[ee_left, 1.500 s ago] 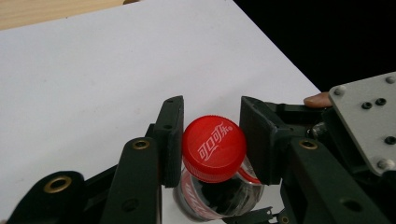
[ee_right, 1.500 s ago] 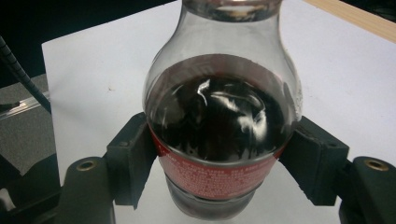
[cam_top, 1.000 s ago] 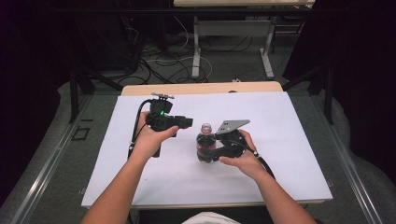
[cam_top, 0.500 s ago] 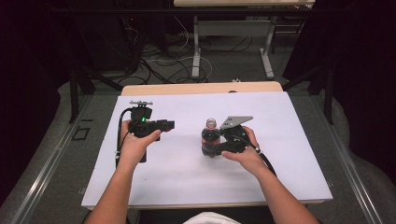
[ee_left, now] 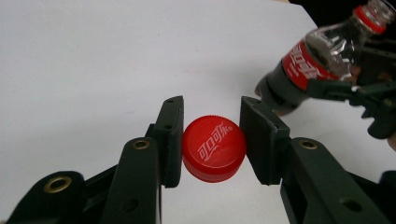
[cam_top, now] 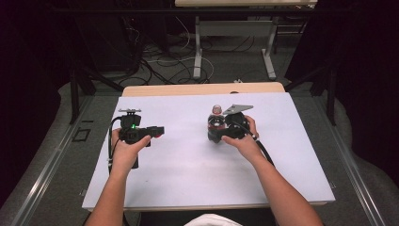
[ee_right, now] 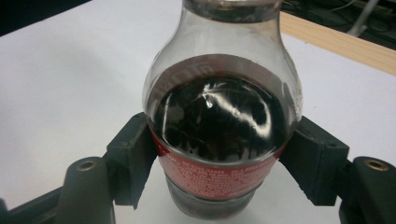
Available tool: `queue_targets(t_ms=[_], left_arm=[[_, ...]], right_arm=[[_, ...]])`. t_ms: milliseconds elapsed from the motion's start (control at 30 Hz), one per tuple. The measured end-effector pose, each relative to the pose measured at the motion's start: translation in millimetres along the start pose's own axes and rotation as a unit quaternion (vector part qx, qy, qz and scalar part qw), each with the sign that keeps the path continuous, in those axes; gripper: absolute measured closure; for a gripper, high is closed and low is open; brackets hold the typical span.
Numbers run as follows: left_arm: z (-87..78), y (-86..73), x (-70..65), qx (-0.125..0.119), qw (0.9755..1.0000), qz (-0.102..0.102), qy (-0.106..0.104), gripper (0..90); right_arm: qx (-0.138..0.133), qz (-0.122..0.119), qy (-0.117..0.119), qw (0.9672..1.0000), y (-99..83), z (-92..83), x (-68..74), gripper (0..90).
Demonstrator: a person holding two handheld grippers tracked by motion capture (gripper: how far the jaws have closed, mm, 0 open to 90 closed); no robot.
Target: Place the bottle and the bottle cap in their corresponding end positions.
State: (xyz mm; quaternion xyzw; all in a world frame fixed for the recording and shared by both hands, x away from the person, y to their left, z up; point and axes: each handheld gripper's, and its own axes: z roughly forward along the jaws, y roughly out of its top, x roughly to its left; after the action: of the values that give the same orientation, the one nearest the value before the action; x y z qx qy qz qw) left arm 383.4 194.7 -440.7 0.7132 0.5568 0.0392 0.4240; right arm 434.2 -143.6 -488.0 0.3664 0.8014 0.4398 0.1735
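Bottle (ee_right: 223, 126) open, clamped in right gripper (ee_right: 224, 163) fingers | cap (ee_left: 214, 148) pinched in left gripper (ee_left: 211, 140) | risk: tilt spills cola on bench (cam_top: 188, 165); cap slips out.

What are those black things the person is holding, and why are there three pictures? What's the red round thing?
Each black thing is a hand-held gripper, like big tongs with a camera on it. One picture looks down from above at the white table. The other two look along each gripper's jaws. The left hand-held gripper pinches the red bottle cap. The right hand-held gripper squeezes the cola bottle, which stands upright with its cap off.
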Motion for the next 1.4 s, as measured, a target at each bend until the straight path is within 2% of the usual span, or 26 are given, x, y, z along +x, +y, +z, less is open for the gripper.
queue_targets(t_ms=[267,400,467,733,933,1000,1067,1267,1300,1400], left_arm=[[4.0,-2.2,4.6,0.005,1.0,0.0,0.001,61.6],[4.0,-2.6,5.6,0.006,1.0,-0.001,-0.001,61.7],[4.5,-2.7,5.7,0.006,1.0,-0.002,-0.002,61.7],[4.0,-3.0,6.0,0.004,1.0,-0.003,0.0,61.7],[3.1,-3.6,7.4,0.003,1.0,-0.008,-0.001,61.6],[3.0,-3.7,7.4,0.003,1.0,-0.008,-0.001,61.6],[3.3,-3.6,7.4,0.004,1.0,-0.008,0.0,61.6],[4.0,-3.9,6.0,0.007,0.9999,-0.008,0.0,61.6],[4.3,-3.9,5.9,0.006,0.9999,-0.009,-0.001,61.6],[4.6,-3.8,6.9,0.009,0.9999,-0.005,-0.001,61.6]], right_arm=[[-0.006,-0.001,-0.019,0.9998,17.6,26.4,-10.8,30.0],[-0.006,0.006,-0.021,0.9998,24.3,34.1,-11.9,30.0],[-0.008,0.0,-0.022,0.9997,25.3,37.9,-10.6,29.9],[-0.013,-0.005,-0.026,0.9996,17.2,53.1,-3.8,29.7],[-0.005,-0.001,-0.015,0.9999,6.2,60.8,2.9,29.1],[-0.016,-0.01,-0.015,0.9997,2.6,60.8,3.8,28.6],[-0.016,-0.006,-0.012,0.9998,1.2,60.0,2.9,28.3],[-0.002,-0.006,-0.009,0.9999,-0.3,61.7,2.4,27.7],[-0.012,-0.005,-0.008,0.9999,-1.1,63.3,2.3,27.5],[-0.001,-0.001,-0.01,1.0,-1.5,63.5,2.7,26.6]])
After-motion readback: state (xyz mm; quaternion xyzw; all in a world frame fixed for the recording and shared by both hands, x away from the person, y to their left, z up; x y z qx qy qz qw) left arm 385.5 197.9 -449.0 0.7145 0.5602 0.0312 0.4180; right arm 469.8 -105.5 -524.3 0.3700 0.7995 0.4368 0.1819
